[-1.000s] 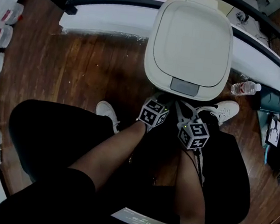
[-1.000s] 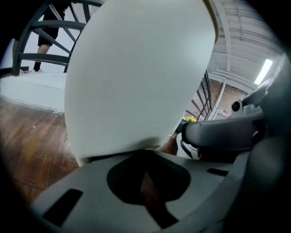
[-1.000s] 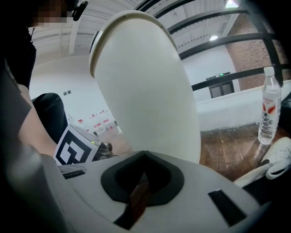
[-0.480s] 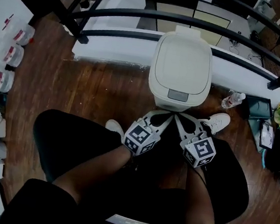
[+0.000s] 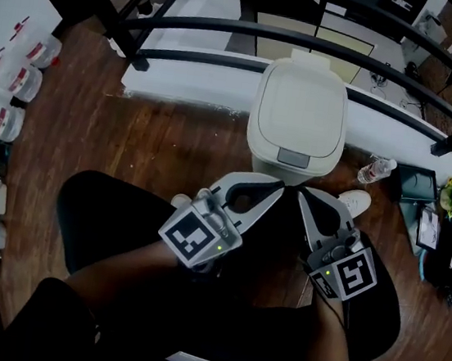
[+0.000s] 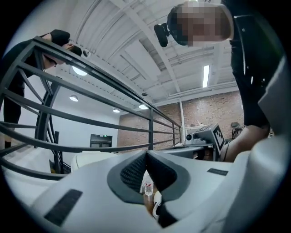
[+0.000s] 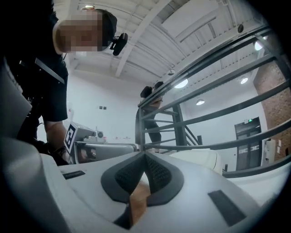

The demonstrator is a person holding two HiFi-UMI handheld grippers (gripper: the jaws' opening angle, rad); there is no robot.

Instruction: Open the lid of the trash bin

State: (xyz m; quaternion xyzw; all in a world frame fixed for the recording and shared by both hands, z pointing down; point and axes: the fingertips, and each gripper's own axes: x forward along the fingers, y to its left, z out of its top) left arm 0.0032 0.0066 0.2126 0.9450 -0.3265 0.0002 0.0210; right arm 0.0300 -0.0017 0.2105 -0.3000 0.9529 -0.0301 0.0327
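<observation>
Both claws have come up nearer the head camera; the left claw (image 5: 277,189) and right claw (image 5: 302,195) each have their jaws pressed together on nothing, just short of the closed trash bin (image 5: 298,119). It stands at the wooden floor's (image 5: 157,142) far edge, against a white ledge (image 5: 188,88) under a black railing (image 5: 229,31). Open boards lie to its left and a water bottle (image 5: 376,169) to its right.

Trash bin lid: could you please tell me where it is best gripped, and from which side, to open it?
Probably the grey tab at the front edge of the lid, approached from the person's side. The hinge block sits at the far edge by the railing, so the front should lift. The tab may be a push latch.
</observation>
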